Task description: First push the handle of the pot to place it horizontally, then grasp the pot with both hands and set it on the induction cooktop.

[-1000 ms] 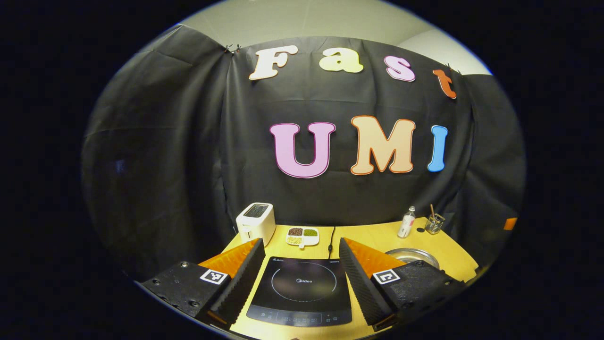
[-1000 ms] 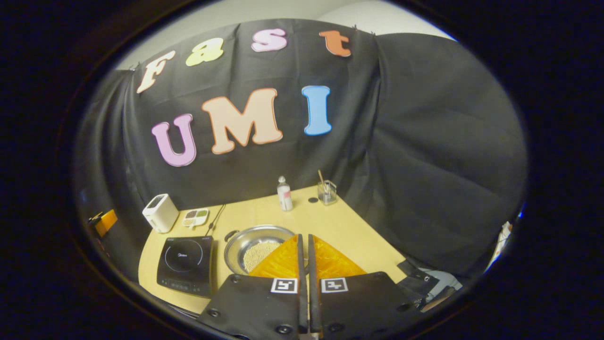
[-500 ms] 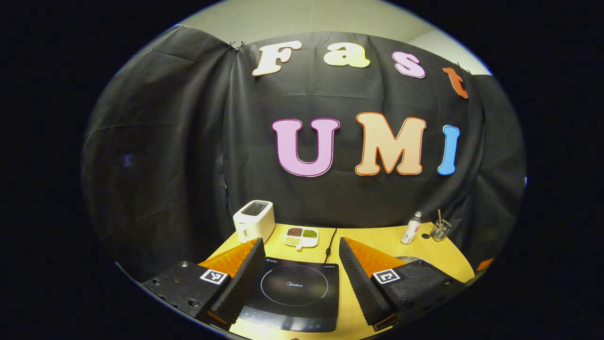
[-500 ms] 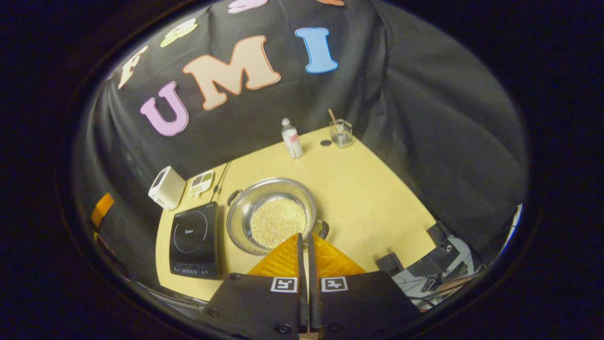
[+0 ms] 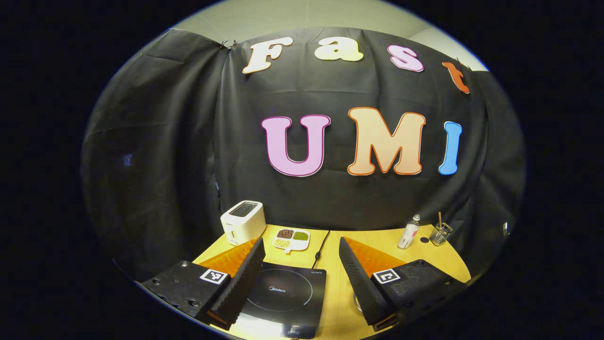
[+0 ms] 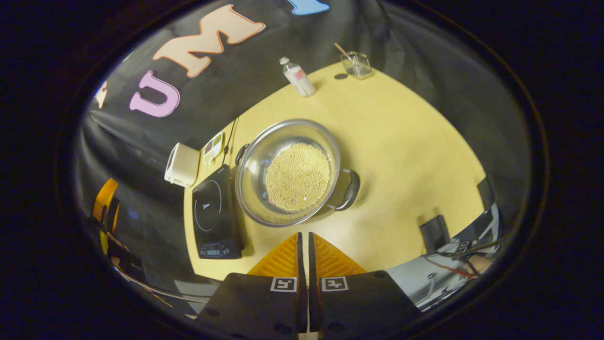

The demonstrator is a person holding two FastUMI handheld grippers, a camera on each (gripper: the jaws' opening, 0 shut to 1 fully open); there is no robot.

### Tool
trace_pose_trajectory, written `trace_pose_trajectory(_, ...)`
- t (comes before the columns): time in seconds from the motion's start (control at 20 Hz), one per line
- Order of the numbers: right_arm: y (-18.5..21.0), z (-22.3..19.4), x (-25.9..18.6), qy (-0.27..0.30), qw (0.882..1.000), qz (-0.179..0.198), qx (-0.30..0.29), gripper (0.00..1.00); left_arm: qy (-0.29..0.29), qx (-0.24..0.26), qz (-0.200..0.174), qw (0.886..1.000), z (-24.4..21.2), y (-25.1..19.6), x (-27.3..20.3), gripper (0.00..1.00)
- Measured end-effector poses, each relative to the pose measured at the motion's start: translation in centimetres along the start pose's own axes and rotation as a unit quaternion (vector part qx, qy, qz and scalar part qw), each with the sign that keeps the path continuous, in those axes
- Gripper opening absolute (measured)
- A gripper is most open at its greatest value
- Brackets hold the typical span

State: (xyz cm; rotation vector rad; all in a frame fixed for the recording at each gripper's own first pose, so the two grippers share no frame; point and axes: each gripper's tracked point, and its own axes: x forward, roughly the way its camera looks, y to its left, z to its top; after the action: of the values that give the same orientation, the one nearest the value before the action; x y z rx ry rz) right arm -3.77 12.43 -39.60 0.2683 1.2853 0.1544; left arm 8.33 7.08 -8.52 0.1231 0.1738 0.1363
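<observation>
You are looking at a silvery pot [image 6: 288, 172] carrying pale beige beads, a black cooktop [image 6: 214, 212], a white toaster [image 6: 181, 165] and a yellow wooden bench [image 6: 401, 141].

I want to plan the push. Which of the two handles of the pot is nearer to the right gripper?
The handle on the pot side away from the induction cooktop; the other handle, beside the cooktop, lies farther from the right gripper.

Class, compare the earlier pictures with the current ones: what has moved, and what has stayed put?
The right hand-held gripper has risen and tilted down to overlook the pot, fingers closed and empty throughout. The left hand-held gripper drifted slightly, still open above the induction cooktop. Pot, cooktop and toaster stayed put.
</observation>
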Motion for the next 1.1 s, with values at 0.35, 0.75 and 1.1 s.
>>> trace_pose_trajectory(0.35,-1.8,-1.6,4.7,0.084,0.996,-0.020,-0.008,0.00,0.012,0.008,0.004,1.000,-0.5,-1.5,1.0,0.93)
trace_pose_trajectory(0.75,-4.6,-2.0,8.8,0.129,0.990,-0.060,-0.001,0.05,0.036,0.016,0.029,0.999,-1.8,-1.0,1.6,0.96)
trace_pose_trajectory(1.1,-5.3,-0.1,10.6,0.139,0.988,-0.065,0.029,0.05,0.048,0.015,0.047,0.998,-2.3,-1.1,2.1,0.96)
